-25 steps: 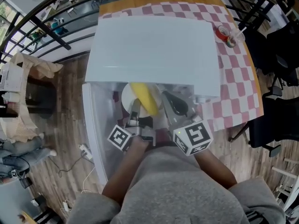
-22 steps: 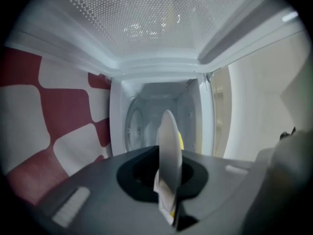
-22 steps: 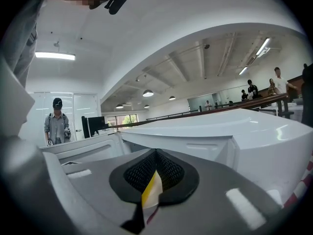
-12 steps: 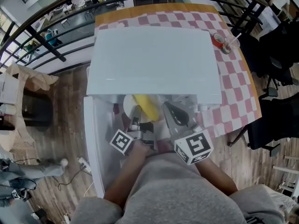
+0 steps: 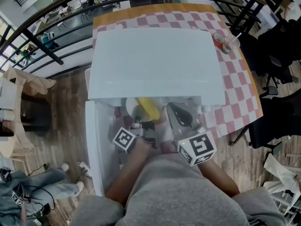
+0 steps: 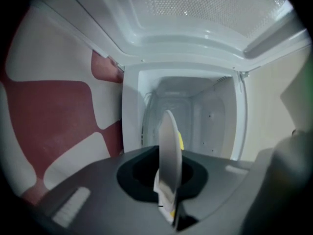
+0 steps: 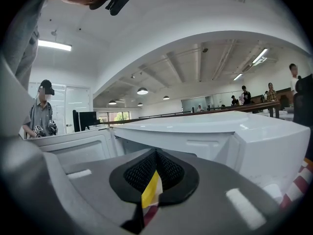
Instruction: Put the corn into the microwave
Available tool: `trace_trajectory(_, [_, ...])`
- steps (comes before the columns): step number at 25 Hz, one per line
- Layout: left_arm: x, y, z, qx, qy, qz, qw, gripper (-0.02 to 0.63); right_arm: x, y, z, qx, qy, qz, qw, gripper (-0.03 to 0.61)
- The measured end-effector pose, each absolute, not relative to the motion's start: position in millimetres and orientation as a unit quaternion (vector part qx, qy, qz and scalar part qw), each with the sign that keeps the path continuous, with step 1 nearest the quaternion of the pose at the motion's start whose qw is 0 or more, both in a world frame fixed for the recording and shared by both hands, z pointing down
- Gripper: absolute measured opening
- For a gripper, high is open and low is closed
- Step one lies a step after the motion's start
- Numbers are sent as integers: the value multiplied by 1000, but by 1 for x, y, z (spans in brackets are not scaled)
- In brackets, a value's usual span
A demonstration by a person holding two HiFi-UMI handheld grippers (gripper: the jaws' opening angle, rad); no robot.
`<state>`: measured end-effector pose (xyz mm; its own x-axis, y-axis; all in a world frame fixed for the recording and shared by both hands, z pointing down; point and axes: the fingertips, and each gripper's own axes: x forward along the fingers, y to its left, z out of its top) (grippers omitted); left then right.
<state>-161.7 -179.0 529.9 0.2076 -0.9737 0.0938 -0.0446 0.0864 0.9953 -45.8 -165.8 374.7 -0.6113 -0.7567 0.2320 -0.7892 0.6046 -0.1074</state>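
Note:
A yellow corn cob lies on a white plate at the mouth of the white microwave, partly hidden under its top. My left gripper is shut on the plate's near rim. In the left gripper view the plate stands edge-on between the jaws, a sliver of corn shows behind it, and the cavity lies straight ahead. My right gripper is shut with nothing in it, just right of the plate, in front of the microwave.
The microwave door hangs open to the left. The microwave stands on a red-checked tablecloth, with a red cup at its back right corner. Black chairs stand to the right. A person stands far off.
My left gripper has carried the plate and corn lower and a little deeper into the microwave's mouth, so less corn shows. The right gripper has stayed put.

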Motion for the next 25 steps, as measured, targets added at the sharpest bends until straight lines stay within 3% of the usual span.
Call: trace_trajectory(25, [-168,-191,540,536,-476,-407,565,18,-59,-175,379,433,-891,98,91,-2])
